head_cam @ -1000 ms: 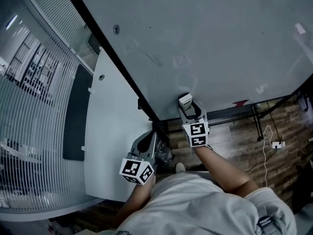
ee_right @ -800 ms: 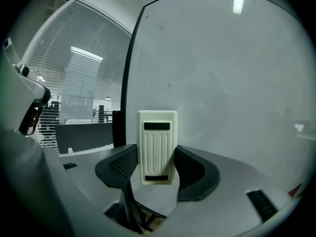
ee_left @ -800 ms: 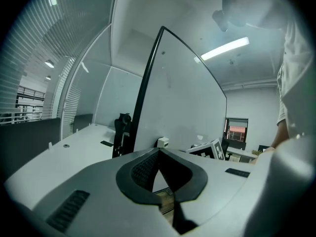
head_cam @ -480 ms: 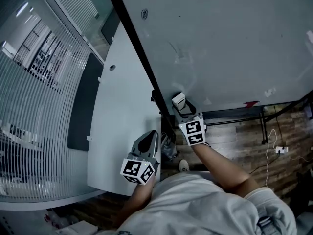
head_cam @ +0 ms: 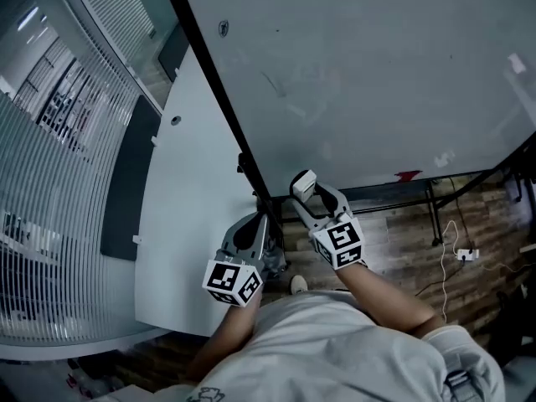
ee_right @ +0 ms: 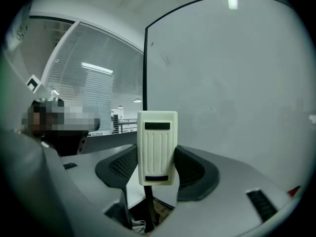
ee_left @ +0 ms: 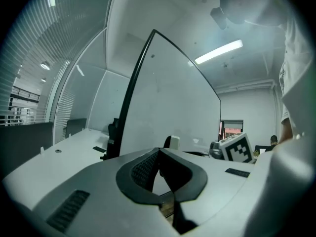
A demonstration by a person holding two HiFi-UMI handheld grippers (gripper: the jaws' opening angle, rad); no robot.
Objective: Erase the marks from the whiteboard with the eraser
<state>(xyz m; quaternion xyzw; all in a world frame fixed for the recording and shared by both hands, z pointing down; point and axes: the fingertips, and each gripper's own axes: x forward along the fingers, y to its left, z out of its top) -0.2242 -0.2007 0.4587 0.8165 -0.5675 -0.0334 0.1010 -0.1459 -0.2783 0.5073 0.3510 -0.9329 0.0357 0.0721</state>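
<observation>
The whiteboard (head_cam: 377, 74) stands over a wooden floor (head_cam: 402, 241) beside a white desk (head_cam: 188, 224), a faint mark (head_cam: 270, 84) near its left edge. The head view places the right claw (head_cam: 308, 193) near the board's lower edge; its own view shows the ribbed cream eraser (ee_right: 157, 147) pinched upright. The left claw (ee_left: 159, 153), by its own view, is pressed together on nothing.
</observation>
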